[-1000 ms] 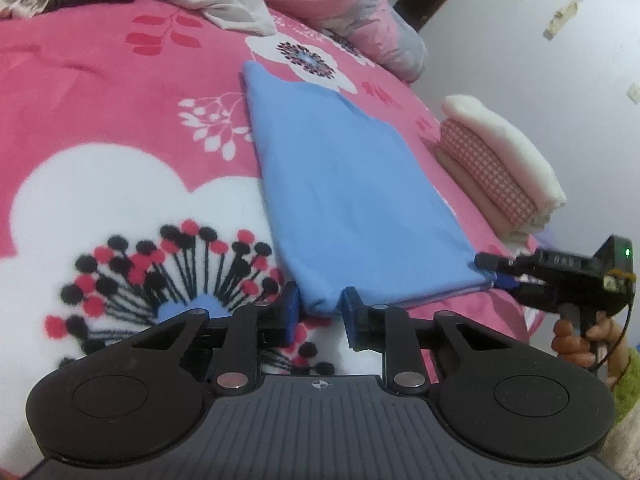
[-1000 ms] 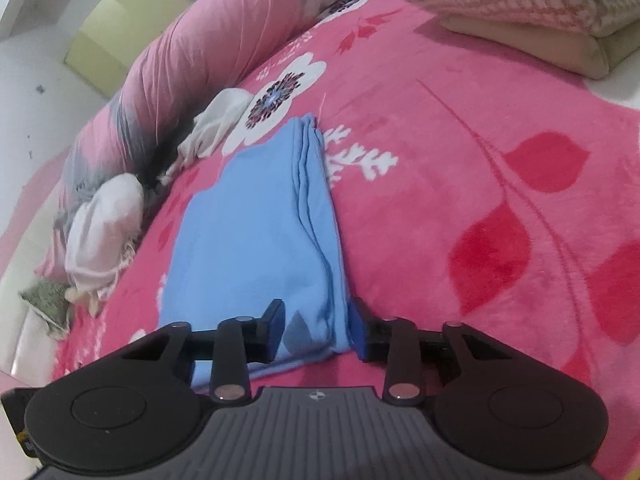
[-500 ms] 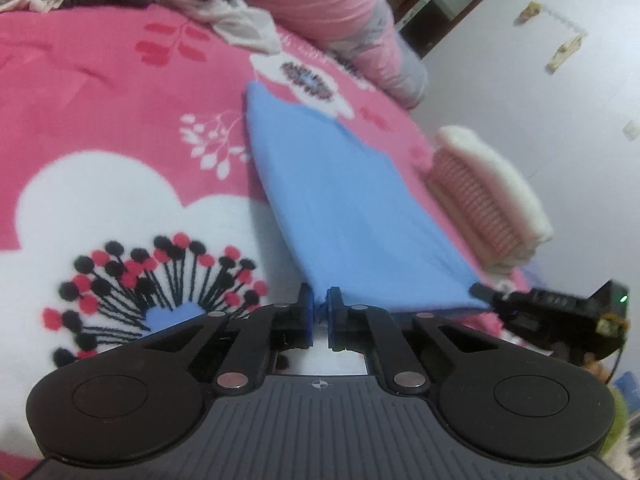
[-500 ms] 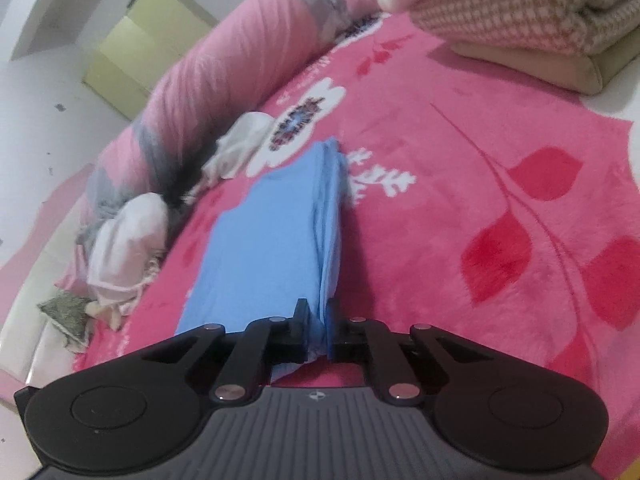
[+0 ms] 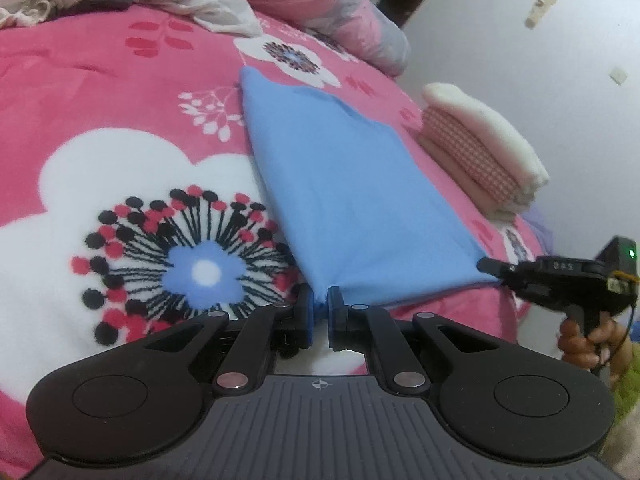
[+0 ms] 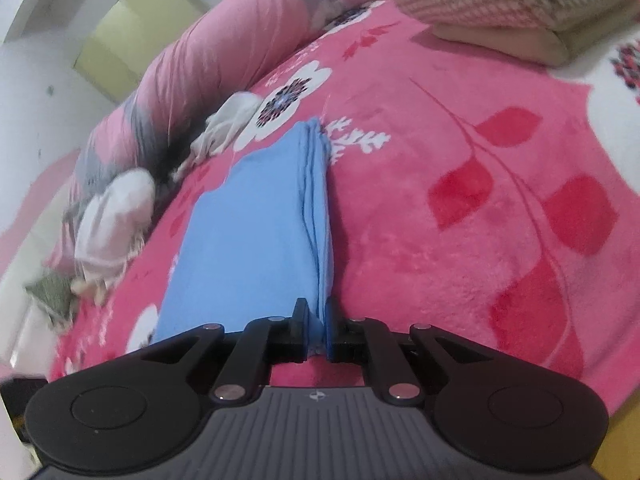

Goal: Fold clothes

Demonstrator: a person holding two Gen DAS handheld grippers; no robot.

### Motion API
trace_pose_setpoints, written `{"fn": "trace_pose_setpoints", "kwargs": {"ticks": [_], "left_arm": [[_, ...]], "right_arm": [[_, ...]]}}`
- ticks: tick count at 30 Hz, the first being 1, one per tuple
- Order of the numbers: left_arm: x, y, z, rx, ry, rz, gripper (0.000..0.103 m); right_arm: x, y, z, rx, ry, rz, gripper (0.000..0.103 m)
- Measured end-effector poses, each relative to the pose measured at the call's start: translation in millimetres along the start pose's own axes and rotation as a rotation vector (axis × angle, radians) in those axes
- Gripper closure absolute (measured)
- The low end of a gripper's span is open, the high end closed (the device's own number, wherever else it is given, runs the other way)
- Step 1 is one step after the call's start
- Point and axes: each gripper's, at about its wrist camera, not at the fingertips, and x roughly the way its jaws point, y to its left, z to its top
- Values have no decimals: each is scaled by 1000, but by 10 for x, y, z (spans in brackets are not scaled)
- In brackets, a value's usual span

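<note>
A light blue folded garment (image 5: 344, 200) lies as a long strip on the pink flowered blanket (image 5: 100, 80). My left gripper (image 5: 319, 312) is shut on its near left corner. My right gripper (image 6: 318, 320) is shut on its near right corner, where several stacked layers (image 6: 316, 208) show along the right edge. In the left wrist view the right gripper (image 5: 492, 268) pinches the corner at the right, held by a hand. The near edge is raised slightly off the blanket.
A stack of folded clothes, cream and pink checked (image 5: 480, 148), sits at the bed's right side, also in the right wrist view (image 6: 500, 4). A rolled pink and grey quilt (image 6: 224, 52) and loose white garments (image 6: 116, 216) lie along the far side.
Both grippers closed from open onto the near corners of the blue garment and have lifted the near edge a little.
</note>
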Motion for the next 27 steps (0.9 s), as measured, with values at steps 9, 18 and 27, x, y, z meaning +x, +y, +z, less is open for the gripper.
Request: {"fn": "trace_pose_setpoints", "kwargs": {"ticks": [9,18,27], "left_arm": [[-275,131,133,-21,-66,74,67],[26,208,615,-80,-87,51,63],[544,90,854,41,-99,131,63]], "right_arm": [[-238,98,196,-65,-35,-4,53],[227,17,610,0,-22,32,50],[754,454,1149,-256,-134,-85,66]]}}
